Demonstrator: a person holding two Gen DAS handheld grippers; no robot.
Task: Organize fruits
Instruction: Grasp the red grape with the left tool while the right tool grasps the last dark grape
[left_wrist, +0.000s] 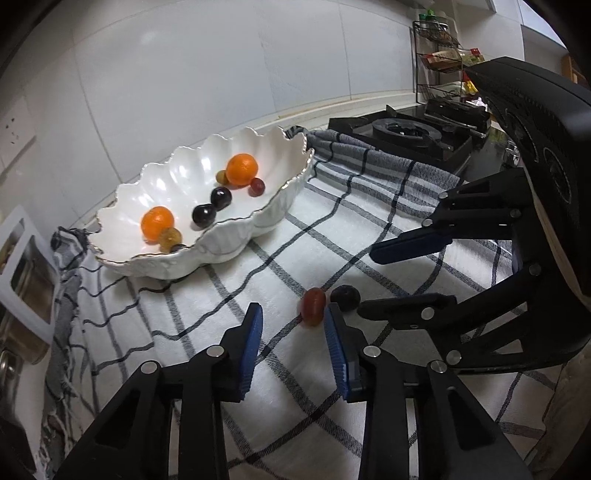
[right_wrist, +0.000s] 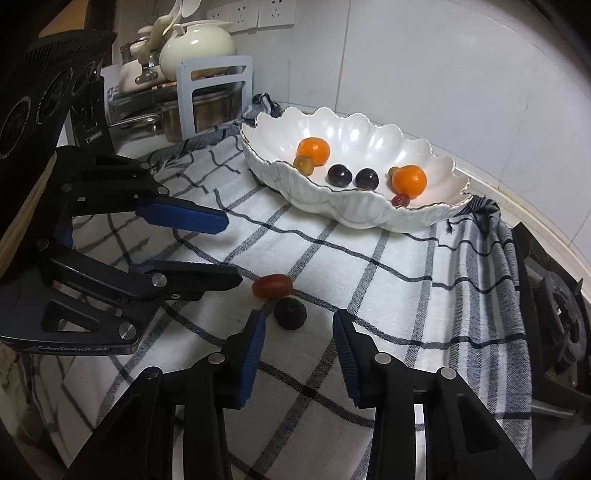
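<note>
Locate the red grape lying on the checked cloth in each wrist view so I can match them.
Left wrist view: red grape low centre, just ahead of the left gripper, dark grape to its right.
Right wrist view: red grape centre-left, beyond the dark grape.
Shared landmark: white scalloped bowl.

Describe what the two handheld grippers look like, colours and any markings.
Both are black, angular linkage frames with silver round pivot bolts and blue ribbed finger pads. The left gripper carries "GenRobot.AI" lettering on its body edge; the right gripper matches it. No cables, hands or sleeves show.
</note>
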